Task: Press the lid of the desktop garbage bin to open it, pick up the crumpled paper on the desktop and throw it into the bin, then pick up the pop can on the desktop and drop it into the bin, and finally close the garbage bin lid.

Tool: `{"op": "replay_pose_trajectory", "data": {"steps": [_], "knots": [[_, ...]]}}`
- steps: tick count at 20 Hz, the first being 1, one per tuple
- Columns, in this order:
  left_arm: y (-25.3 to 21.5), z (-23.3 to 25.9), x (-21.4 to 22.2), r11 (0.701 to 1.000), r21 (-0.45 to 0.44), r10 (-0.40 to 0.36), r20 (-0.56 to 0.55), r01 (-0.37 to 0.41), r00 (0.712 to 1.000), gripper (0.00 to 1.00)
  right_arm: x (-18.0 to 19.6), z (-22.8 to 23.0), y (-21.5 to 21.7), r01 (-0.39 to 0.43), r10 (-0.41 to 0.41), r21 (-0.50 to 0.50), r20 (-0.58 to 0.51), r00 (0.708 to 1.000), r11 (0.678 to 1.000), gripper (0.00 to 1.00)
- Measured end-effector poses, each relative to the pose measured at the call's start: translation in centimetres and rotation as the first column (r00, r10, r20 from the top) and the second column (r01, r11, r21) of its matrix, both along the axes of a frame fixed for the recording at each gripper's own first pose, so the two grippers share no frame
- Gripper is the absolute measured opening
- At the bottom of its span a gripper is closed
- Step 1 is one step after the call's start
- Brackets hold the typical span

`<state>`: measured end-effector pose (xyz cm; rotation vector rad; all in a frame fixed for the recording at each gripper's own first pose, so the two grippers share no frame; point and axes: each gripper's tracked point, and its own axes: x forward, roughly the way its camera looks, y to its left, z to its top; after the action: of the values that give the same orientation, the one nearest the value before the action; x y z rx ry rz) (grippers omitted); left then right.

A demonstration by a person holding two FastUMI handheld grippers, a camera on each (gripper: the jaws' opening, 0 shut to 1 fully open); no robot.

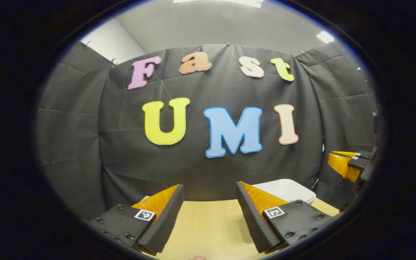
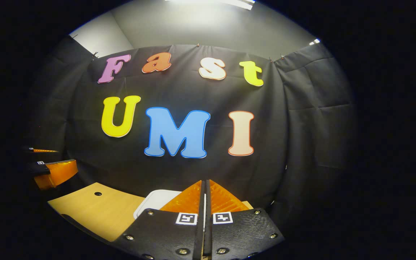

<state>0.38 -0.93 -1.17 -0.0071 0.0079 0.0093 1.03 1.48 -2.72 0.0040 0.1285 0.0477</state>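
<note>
The white lid of the garbage bin lies flat and closed on the wooden table, just right of my left gripper's right finger. My left gripper is open above the table, with nothing between its fingers. In the right gripper view the bin lid sits just left of and partly behind my right gripper, whose fingers are pressed together with nothing between them. The right gripper hangs in the air at the far right of the left gripper view. The left gripper shows at the far left of the right gripper view.
The black cloth wall stands close behind the table's far edge. The wooden tabletop has a small dark hole near its back. The bin stands near the table's back right corner.
</note>
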Motion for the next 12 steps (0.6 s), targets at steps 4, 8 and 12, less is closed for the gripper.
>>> {"op": "replay_pose_trajectory", "data": {"steps": [4, 8, 12], "knots": [[0.3, -0.2, 0.4, 1.000, -0.002, 0.007, -0.004, -0.007, 1.000, 0.92, 0.6, -0.8, 0.3, -0.020, 0.020, 0.021, -0.018, 1.000, 1.000, 0.01], [0.2, -0.5, 0.9, 1.000, -0.003, 0.014, -0.005, -0.014, 1.000, 0.91, 1.2, -1.5, 0.4, -0.032, 0.033, 0.036, -0.033, 0.999, 0.999, 0.01], [0.4, -0.9, 1.3, 1.000, 0.003, 0.019, -0.005, -0.019, 1.000, 0.91, 2.2, -3.1, 0.9, -0.054, 0.057, 0.047, -0.064, 0.996, 0.997, 0.01]]}}
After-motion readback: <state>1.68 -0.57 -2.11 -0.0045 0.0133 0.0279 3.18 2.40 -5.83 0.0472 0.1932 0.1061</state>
